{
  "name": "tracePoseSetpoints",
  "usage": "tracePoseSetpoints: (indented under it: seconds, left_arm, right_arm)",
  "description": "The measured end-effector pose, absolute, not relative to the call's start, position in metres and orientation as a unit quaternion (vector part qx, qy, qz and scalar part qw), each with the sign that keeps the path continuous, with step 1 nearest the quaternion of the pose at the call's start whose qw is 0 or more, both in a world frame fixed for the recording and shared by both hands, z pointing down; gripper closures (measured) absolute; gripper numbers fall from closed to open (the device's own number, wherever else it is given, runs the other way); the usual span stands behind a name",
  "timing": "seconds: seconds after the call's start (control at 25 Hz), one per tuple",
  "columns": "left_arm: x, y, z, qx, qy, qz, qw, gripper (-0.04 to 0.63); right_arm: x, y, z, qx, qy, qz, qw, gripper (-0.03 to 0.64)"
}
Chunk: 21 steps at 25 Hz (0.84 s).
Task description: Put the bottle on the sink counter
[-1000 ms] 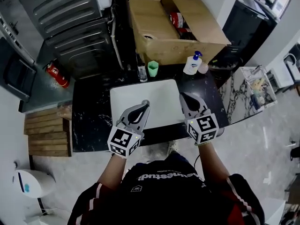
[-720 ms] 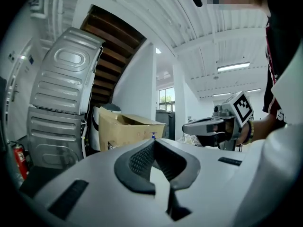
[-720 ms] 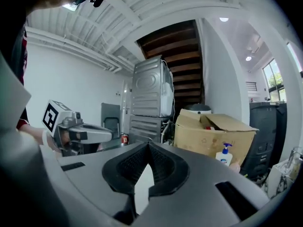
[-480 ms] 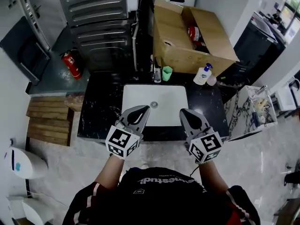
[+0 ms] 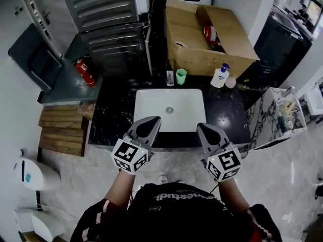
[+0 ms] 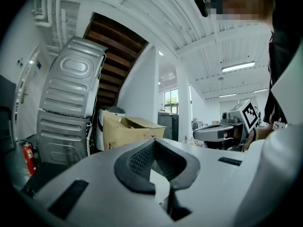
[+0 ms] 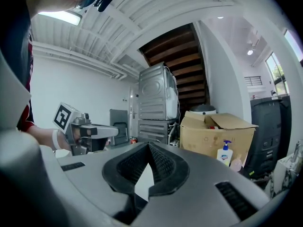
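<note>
A white pump bottle with a blue top (image 5: 220, 76) (image 7: 225, 154) stands at the back right of the black sink counter (image 5: 111, 117). A red bottle (image 5: 209, 36) lies inside the open cardboard box (image 5: 187, 44) behind the counter. My left gripper (image 5: 155, 119) (image 6: 154, 141) and right gripper (image 5: 201, 126) (image 7: 149, 146) hover side by side over the counter's front edge, near the white basin (image 5: 169, 101). Both are shut with nothing between the jaws. Each is far from both bottles.
A green cup (image 5: 181, 76) and a small clear bottle (image 5: 170, 77) stand behind the basin, and a pink item (image 5: 230, 82) sits beside the pump bottle. Grey stacked appliances (image 5: 108, 19), a red fire extinguisher (image 5: 86, 72) and a wooden pallet (image 5: 63, 130) are at left.
The head view has drawn back from the counter. Both grippers have slid from over the basin to the counter's front edge, still shut and level with each other.
</note>
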<state>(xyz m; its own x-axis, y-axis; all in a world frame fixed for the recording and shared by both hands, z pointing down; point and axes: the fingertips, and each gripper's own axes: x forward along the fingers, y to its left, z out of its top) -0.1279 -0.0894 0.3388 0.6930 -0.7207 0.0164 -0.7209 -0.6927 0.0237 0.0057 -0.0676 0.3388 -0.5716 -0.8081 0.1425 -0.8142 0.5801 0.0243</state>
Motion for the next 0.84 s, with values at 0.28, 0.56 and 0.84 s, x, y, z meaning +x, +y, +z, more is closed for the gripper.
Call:
tracePoseSetpoints:
  seconds: [0.28, 0.56, 0.84]
  left_arm:
    - [-0.118, -0.081, 0.337, 0.919, -0.394, 0.002, 0.014, 0.581]
    - [-0.121, -0.075, 0.336, 0.916, -0.4, 0.001, 0.018, 0.581]
    - [-0.126, -0.075, 0.334, 0.914, -0.404, -0.004, 0.019, 0.581]
  right_arm:
    - [0.012, -0.061, 0.338, 0.449, -0.891, 0.017, 0.068, 0.58]
    - [0.006, -0.057, 0.335, 0.445, -0.893, 0.01, 0.069, 0.58]
    - [0.003, -0.055, 0.338, 0.446, -0.892, 0.011, 0.069, 0.58]
